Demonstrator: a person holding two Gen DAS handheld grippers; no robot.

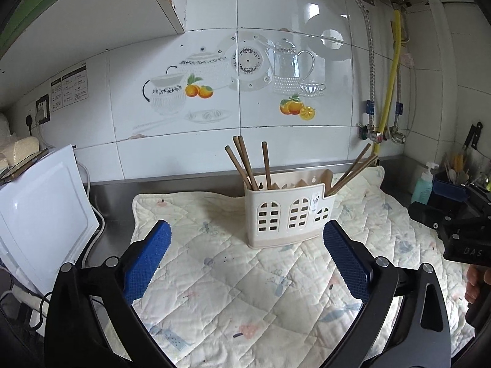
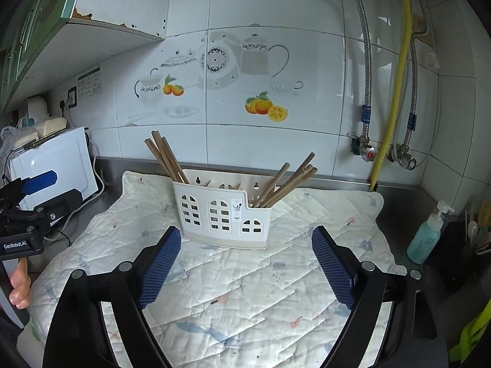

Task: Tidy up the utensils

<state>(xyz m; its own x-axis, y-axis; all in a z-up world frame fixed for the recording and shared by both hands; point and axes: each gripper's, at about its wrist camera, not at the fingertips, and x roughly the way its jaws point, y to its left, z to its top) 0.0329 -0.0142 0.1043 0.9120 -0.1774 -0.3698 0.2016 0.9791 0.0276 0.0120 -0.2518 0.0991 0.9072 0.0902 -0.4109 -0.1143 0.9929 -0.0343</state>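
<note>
— Nearest the lens, what do you see?
— Blue pads of the left gripper (image 1: 247, 233), jaws spread wide, nothing between them. Same for the right gripper (image 2: 246, 238): released, empty.
— And the utensils?
— Wooden chopsticks (image 2: 164, 159) stand tilted in the left compartment of a cream utensil holder (image 2: 222, 214); a second bunch of chopsticks (image 2: 288, 184) leans out of its right compartment.
— Where does it stand?
— Upright on a quilted mat (image 2: 245, 291), on a steel counter (image 2: 396, 217), near the tiled wall (image 2: 276, 61). Well right sits a soap bottle (image 2: 428, 236).
</note>
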